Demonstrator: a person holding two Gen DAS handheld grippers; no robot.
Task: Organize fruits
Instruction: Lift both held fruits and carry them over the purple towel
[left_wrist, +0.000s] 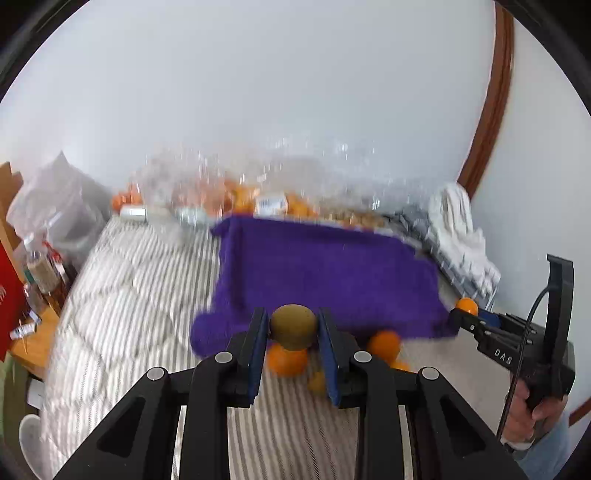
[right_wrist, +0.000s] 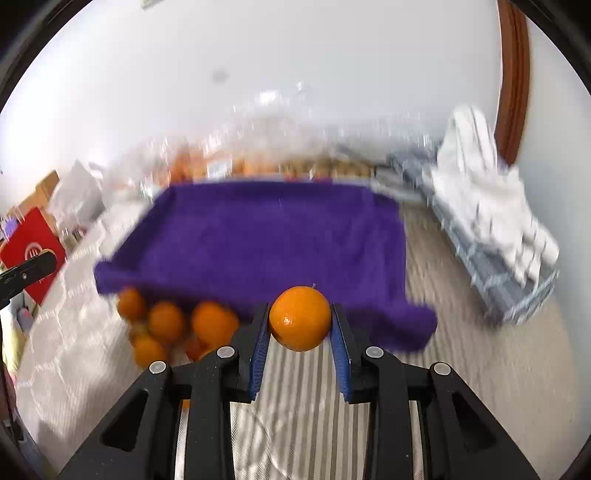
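Observation:
My left gripper (left_wrist: 293, 325) is shut on a brown-green kiwi (left_wrist: 293, 326), held above the striped bed cover. Below it lie loose oranges (left_wrist: 287, 361) and another kiwi (left_wrist: 317, 382) at the near edge of a purple towel (left_wrist: 325, 269). My right gripper (right_wrist: 300, 321) is shut on an orange (right_wrist: 300, 318), lifted over the same towel (right_wrist: 273, 232). A cluster of several oranges (right_wrist: 166, 321) sits left of it at the towel's near edge. In the left wrist view the right gripper (left_wrist: 466, 312) shows at the right with its orange (left_wrist: 467, 305), held by a hand (left_wrist: 524, 413).
Clear plastic bags of oranges (left_wrist: 236, 195) and other fruit line the far side of the towel. A folded white cloth on grey bedding (right_wrist: 487, 206) lies at the right. A red box (right_wrist: 33, 251) and clutter stand beside the bed at the left.

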